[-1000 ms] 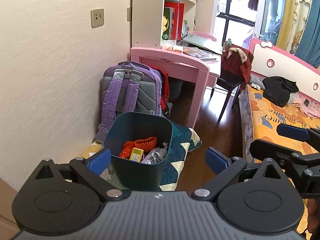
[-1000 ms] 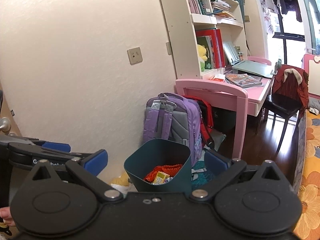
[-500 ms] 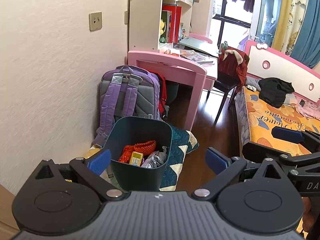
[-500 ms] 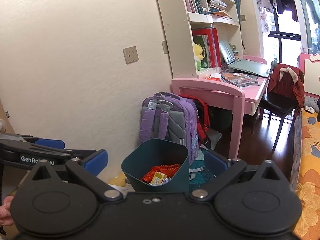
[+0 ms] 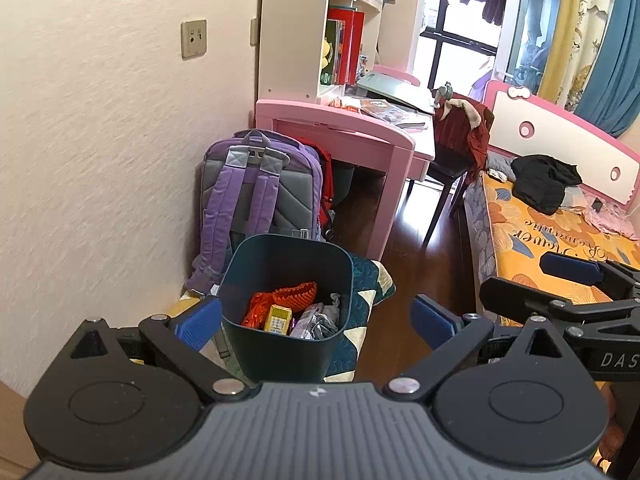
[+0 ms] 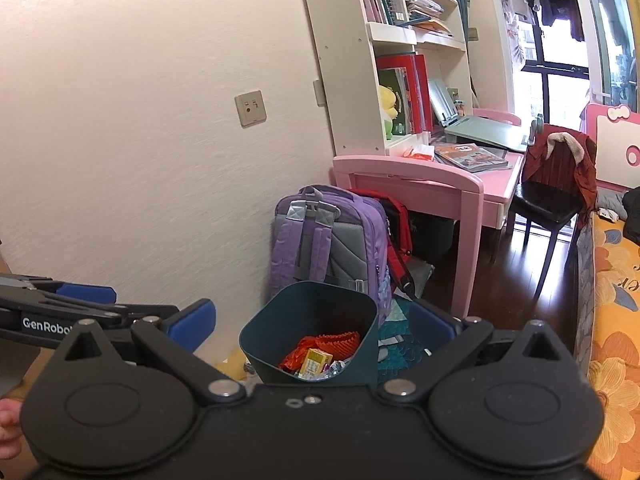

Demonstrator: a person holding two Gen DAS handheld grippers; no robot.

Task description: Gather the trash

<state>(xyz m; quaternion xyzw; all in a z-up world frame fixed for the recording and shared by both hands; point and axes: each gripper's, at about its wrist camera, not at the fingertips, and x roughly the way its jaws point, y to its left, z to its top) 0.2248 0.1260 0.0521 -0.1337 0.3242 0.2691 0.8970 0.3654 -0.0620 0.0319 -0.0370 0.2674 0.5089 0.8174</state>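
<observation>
Left gripper (image 5: 316, 322) and right gripper (image 6: 314, 326), both spread and empty, flank a dark teal bin (image 5: 256, 280). Wrappers (image 5: 280, 312) lie inside (purple backpack (image 5: 256, 192) behind).

**Views drawn back and raised slightly**

The bin (image 5: 286, 308) was shown a little lower in the left wrist frame than a second earlier, and more of the bed (image 5: 560, 240) was revealed. In the right wrist frame, the left gripper (image 6: 60, 308) was shifted slightly leftward.
</observation>
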